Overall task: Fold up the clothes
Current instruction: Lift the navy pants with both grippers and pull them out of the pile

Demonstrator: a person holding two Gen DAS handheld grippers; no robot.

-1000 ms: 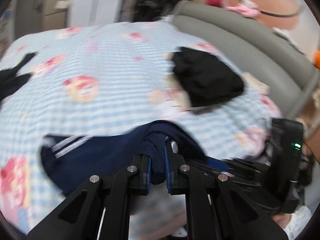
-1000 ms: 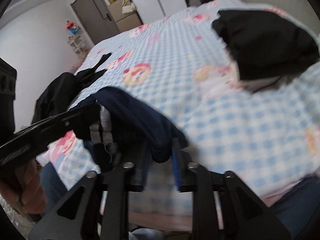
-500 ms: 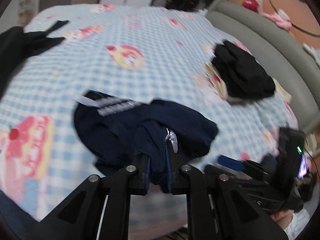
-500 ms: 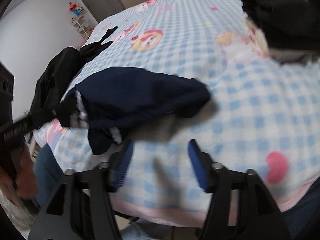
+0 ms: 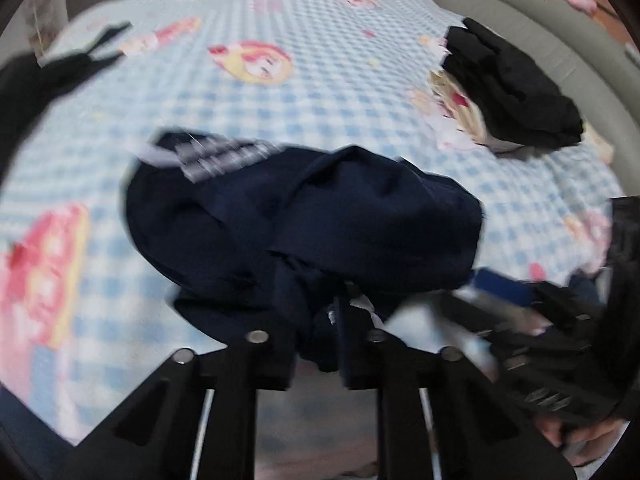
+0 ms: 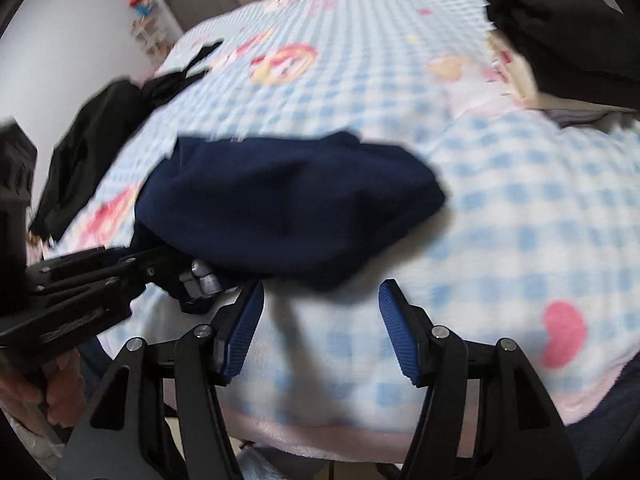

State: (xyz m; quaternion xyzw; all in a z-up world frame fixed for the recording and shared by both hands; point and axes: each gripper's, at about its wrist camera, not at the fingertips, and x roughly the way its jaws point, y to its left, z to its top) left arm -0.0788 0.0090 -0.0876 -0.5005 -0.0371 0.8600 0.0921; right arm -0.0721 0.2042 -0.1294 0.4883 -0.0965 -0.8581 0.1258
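Note:
A crumpled navy garment (image 5: 320,216) with white stripes near one end lies in a heap on the blue-checked bed cover (image 5: 320,80). My left gripper (image 5: 318,320) sits at the heap's near edge, its jaws closing with a fold of navy cloth pinched between them. In the right wrist view the same garment (image 6: 288,200) lies just beyond my right gripper (image 6: 320,308), which stands open over bare cover with nothing between its blue pads. There the left gripper (image 6: 192,280) reaches in from the left, under the cloth's edge.
A folded black garment (image 5: 512,92) lies at the far right by the grey padded headboard (image 5: 540,28). More black clothes (image 6: 92,140) are heaped at the bed's left edge. The bed's near edge runs just under both grippers.
The navy garment has come down from hanging between both grippers to lying on the bed. My right gripper let go of it and opened. The left gripper sank with the cloth.

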